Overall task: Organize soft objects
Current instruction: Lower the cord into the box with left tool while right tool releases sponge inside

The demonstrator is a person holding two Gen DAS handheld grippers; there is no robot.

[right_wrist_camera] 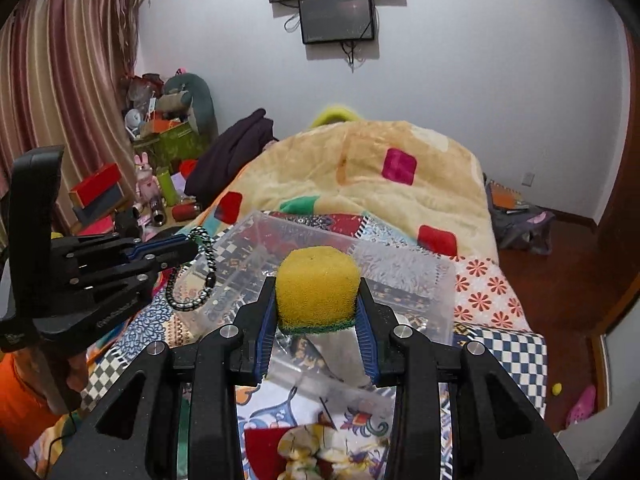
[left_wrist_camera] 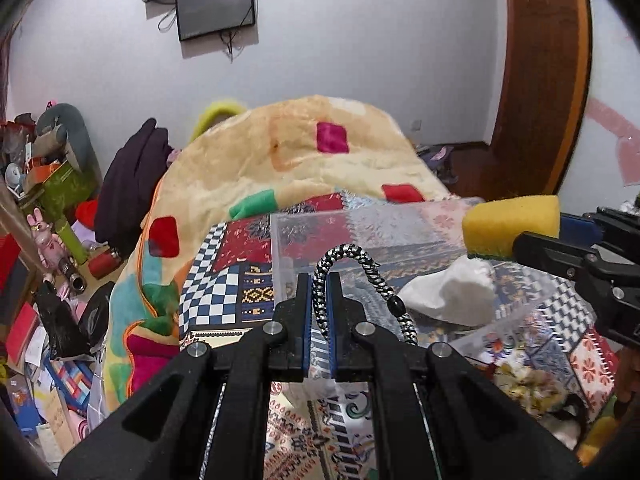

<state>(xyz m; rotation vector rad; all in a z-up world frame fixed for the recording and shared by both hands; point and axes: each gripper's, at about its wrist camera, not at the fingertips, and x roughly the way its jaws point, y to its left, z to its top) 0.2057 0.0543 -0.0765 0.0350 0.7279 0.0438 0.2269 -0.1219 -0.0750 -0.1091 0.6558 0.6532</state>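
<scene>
Right hand-held gripper [right_wrist_camera: 316, 300] grips the yellow sponge [right_wrist_camera: 316, 286] above the clear bin [right_wrist_camera: 400, 272]; left hand-held gripper [left_wrist_camera: 320, 288] pinches a braided cord [left_wrist_camera: 360, 260] at the bin's left rim.

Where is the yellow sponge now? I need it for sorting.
The yellow sponge is clamped in the right gripper, held above the clear plastic bin on the bed.

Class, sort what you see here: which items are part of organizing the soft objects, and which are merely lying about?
Job in hand:
yellow sponge
braided cord
clear bin
white cloth

Lying about:
fleece blanket
wall screens
pink bunny figure
</scene>
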